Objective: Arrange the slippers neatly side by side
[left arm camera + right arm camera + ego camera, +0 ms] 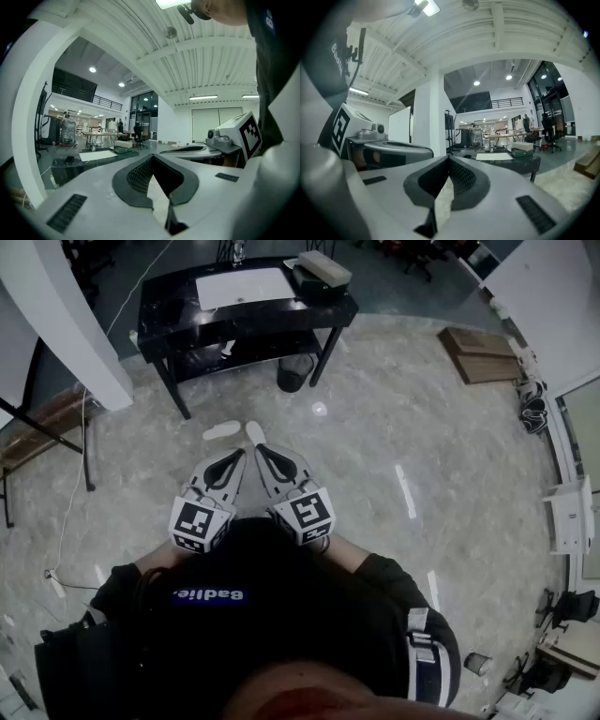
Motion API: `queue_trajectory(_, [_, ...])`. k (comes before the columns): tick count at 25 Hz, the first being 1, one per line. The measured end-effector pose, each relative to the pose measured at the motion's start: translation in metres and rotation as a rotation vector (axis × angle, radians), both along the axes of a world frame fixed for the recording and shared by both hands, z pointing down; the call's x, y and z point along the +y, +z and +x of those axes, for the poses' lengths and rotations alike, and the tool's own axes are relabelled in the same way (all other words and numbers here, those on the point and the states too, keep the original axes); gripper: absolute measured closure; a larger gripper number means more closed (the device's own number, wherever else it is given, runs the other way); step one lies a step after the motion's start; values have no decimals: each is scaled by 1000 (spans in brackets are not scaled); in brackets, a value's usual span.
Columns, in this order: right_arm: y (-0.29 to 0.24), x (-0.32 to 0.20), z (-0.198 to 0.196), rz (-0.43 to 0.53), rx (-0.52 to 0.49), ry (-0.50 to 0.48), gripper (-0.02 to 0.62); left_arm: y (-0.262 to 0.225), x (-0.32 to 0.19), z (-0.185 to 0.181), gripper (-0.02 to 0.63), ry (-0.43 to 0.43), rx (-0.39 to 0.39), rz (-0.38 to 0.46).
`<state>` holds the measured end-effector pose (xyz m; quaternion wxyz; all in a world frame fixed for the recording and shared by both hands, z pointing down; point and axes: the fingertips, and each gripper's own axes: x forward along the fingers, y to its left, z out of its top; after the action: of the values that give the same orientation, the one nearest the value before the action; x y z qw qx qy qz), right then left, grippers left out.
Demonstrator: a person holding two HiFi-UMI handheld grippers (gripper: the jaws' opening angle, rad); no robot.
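The marble floor [403,427] covers most of the room. A black surface [169,298] stands at the far side and carries a white sheet [246,287] and a pale box [323,268]. A person in a dark top stands facing this surface and holds both grippers close in front of the body, side by side and pointing forward.

Left gripper [238,455]: the jaws meet at the tips and nothing is between them. Only bare floor shows through the gap behind the tips.

Right gripper [260,448]: same condition, with the tips together and no object held.

Two white slippers lie on the floor between the person and the black surface, just beyond the jaw tips. The left slipper [222,431] lies nearly crosswise. The right slipper [255,433] lies more lengthwise. The two slippers are near each other, are not parallel, and neither gripper touches them.
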<state>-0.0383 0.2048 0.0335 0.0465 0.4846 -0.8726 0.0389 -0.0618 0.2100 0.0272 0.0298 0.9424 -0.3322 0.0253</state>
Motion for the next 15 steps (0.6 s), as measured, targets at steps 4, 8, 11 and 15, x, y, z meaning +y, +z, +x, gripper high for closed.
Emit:
queue_trajectory(4, [0,2,0,1,5,-1,596,-1,2,0,606,-1,2,0])
queue_trajectory(8, [0,4,1,1,2,0,595,-1,3,0,606,-3,0,1])
queue_trajectory(11, [1,2,1,-1,0,-1,595,0,3,0,606,-4,-3,0])
queue_trajectory(15, [0,2,3,-1,-5,1,596,0,3,1,606,-2,-4,-3])
